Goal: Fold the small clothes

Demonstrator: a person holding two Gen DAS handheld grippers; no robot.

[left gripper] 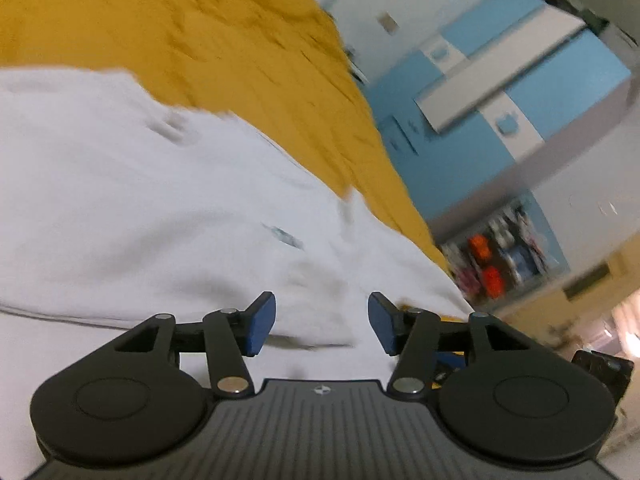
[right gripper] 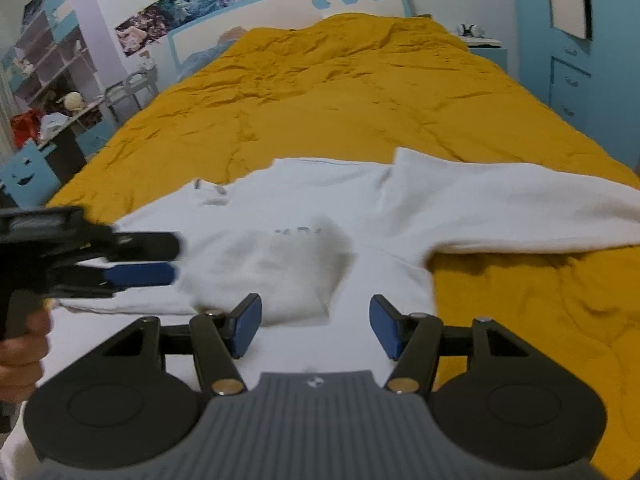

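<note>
Sweatshirt (right gripper: 312, 216) flat on yellow bedspread (right gripper: 360, 92)

A bedroom at home: a bed (right gripper: 360, 92) under a mustard quilt, posters (right gripper: 192, 4) on the wall, a blue wardrobe (right gripper: 576, 64), cluttered shelves (right gripper: 48, 60).

Blurred print on white garment (right gripper: 298, 232)

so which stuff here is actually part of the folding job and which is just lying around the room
Part of the job:
- white garment, spread on the bed
- left gripper, open
- right gripper, open
- yellow bedspread, the work surface

Just lying about:
- posters on the wall
- cluttered shelves
- blue wardrobe
- nightstand
</note>
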